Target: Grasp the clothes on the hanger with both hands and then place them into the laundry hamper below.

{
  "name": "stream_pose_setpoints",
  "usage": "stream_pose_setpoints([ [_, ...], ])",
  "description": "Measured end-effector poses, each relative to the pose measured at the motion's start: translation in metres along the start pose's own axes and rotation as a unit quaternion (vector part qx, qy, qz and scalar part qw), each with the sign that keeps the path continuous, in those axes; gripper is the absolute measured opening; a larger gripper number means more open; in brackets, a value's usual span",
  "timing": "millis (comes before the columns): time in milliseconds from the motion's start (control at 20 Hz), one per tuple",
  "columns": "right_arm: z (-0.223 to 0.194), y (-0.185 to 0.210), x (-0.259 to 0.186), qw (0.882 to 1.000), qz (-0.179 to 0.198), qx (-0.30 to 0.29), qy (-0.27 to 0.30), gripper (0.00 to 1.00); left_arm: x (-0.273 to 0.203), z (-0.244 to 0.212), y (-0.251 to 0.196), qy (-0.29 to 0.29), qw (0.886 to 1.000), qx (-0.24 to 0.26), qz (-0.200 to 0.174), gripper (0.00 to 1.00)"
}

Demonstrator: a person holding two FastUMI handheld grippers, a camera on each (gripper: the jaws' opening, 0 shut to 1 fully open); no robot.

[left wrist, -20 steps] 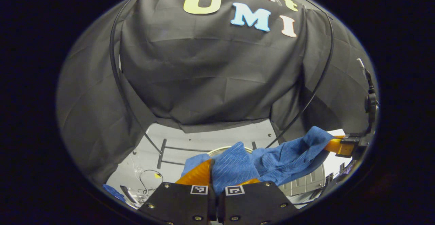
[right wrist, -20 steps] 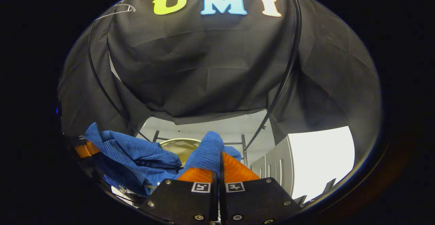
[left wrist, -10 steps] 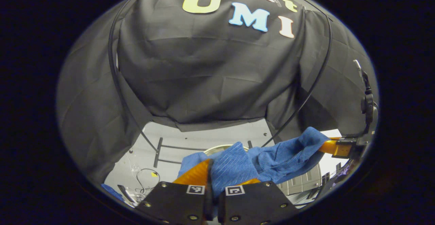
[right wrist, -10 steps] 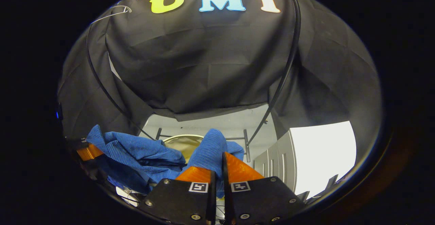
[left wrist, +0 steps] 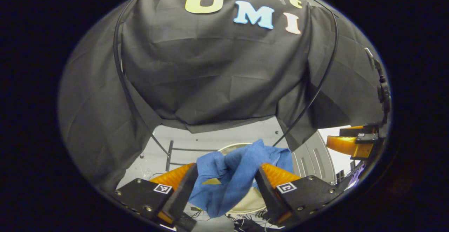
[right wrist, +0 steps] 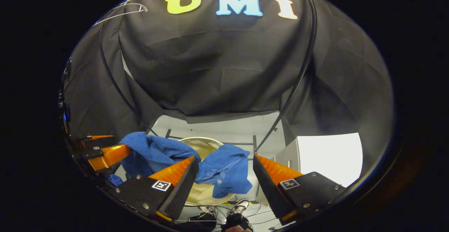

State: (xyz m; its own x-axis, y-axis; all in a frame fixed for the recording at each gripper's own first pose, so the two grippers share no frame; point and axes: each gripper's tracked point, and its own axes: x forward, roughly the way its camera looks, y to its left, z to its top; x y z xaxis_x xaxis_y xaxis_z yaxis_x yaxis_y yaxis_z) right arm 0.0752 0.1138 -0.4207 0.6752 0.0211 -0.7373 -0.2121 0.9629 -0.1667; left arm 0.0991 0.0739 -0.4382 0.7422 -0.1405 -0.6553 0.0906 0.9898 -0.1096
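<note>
Booth floor (right wrist: 224,128): pale and lit, with a thin black stand frame (left wrist: 171,151) standing on it behind the hamper.
Laundry hamper (right wrist: 207,144): its round pale rim sits directly below your two grippers, its mouth open to you in both views.
Blue garment (left wrist: 231,172): half a second ago it was stretched between your two closed grippers; now it is loose and bunched, hanging over the hamper's mouth and seemingly dropping. In the right gripper view it shows as two rumpled lobes, one toward the left gripper and one between the right fingers, neither pinched.
Left gripper (left wrist: 226,179): you have spread its fingers wide; the cloth lies in the gap and I cannot tell whether it brushes the pads, but nothing is clamped.
Right gripper (right wrist: 224,176): also wide apart now, where it was closed on a fold a moment ago. From the left gripper view its orange fingers (left wrist: 345,144) stand parted and bare.
Hanger (right wrist: 119,11): a thin pale wire shape high against the wall, with no garment on it.
What this means: both releases came together, so the placing step looks all but done. Watch whether the garment lands fully inside the rim or drapes over its edge; part of it may catch there.
</note>
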Motion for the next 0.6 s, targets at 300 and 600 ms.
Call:
stream_pose_setpoints([
  [300, 0.032, -0.016, -0.049, 0.998, -0.03, 0.03, -0.047, 0.96, -0.039, 0.036, -0.001, -0.038, 0.998, 0.052, -0.014, 0.92],
  [600, 0.072, -0.042, -0.093, 0.991, -0.063, 0.05, -0.107, 0.96, -0.064, 0.08, -0.016, -0.078, 0.994, 0.075, -0.029, 0.91],
])
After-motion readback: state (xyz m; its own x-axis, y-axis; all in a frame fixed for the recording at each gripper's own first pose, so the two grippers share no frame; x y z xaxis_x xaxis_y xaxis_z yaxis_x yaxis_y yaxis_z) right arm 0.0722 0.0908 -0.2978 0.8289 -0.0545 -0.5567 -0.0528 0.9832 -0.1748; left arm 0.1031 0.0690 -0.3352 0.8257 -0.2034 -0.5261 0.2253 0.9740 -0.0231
